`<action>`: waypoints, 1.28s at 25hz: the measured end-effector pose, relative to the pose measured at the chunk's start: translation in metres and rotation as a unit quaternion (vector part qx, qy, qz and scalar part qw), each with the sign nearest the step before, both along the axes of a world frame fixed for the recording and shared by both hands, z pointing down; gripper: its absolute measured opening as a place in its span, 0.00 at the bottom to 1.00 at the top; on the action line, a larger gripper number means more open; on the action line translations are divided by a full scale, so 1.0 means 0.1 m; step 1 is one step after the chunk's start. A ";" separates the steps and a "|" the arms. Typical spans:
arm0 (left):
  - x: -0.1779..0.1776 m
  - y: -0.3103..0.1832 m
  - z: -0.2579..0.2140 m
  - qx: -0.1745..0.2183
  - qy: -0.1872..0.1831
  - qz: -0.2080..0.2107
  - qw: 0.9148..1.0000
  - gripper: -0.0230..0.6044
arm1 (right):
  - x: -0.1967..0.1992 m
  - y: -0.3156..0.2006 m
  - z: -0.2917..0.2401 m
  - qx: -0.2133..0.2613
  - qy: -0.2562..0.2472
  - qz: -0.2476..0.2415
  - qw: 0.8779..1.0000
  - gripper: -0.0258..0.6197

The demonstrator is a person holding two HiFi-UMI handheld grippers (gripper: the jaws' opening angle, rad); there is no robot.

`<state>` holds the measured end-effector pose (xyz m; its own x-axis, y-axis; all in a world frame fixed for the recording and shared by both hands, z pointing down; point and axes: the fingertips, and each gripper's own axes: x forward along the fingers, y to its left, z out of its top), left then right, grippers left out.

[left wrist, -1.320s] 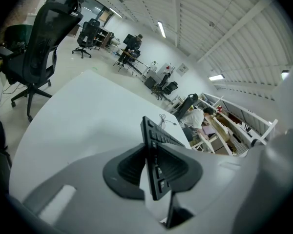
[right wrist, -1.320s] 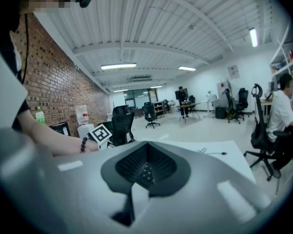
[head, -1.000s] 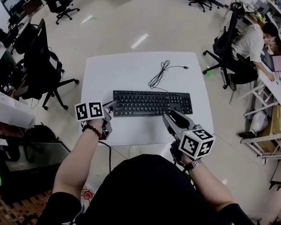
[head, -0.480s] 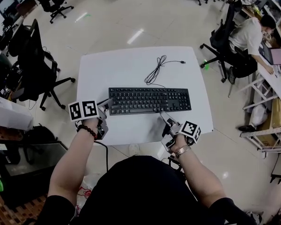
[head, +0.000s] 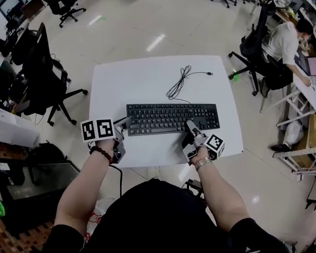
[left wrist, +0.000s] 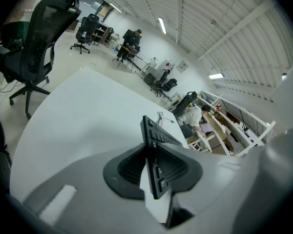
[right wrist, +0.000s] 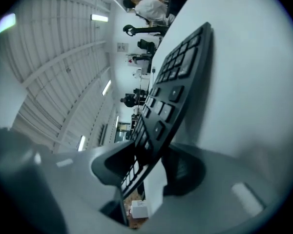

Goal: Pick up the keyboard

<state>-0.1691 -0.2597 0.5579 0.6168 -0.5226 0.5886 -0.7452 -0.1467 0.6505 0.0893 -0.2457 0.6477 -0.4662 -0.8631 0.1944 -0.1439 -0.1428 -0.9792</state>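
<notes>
A black keyboard [head: 173, 118] lies flat across the middle of the white table [head: 142, 80], with its black cable [head: 181, 81] curling away behind it. My left gripper [head: 124, 124] is shut on the keyboard's left end. In the left gripper view the keyboard's thin edge [left wrist: 158, 140] runs between the pads of the left gripper [left wrist: 154, 168]. My right gripper [head: 191, 128] sits at the near edge, right of the middle. Its jaws are closing with the keyboard [right wrist: 178, 82] between them, and at the right gripper [right wrist: 149, 168] a sliver of white table still shows beside one pad.
The table's near edge runs just below both grippers. Black office chairs [head: 42, 70] stand to the left. At the right another chair [head: 255, 46] stands by a person [head: 284, 41] seated at a desk. Pale floor surrounds the table.
My right gripper has come down, rolled over and moved up to the keyboard's near edge, with its jaws now around that edge. The left gripper has kept its grip and its place.
</notes>
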 end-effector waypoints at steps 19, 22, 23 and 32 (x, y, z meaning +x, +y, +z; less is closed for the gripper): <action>0.06 0.16 -0.58 0.075 0.103 -0.036 0.991 0.17 | 0.16 0.06 -1.32 0.135 0.082 -0.030 0.987 0.21; 0.12 0.21 -0.83 0.102 0.120 -0.039 0.987 0.17 | 0.23 0.10 -1.67 0.162 0.103 -0.033 0.981 0.21; 0.13 0.23 -0.91 0.111 0.125 -0.040 0.985 0.17 | 0.24 0.12 -1.78 0.171 0.109 -0.034 0.979 0.21; 0.31 0.48 -1.38 0.169 0.150 -0.053 0.973 0.17 | 0.37 0.37 -2.49 0.246 0.152 -0.052 0.956 0.21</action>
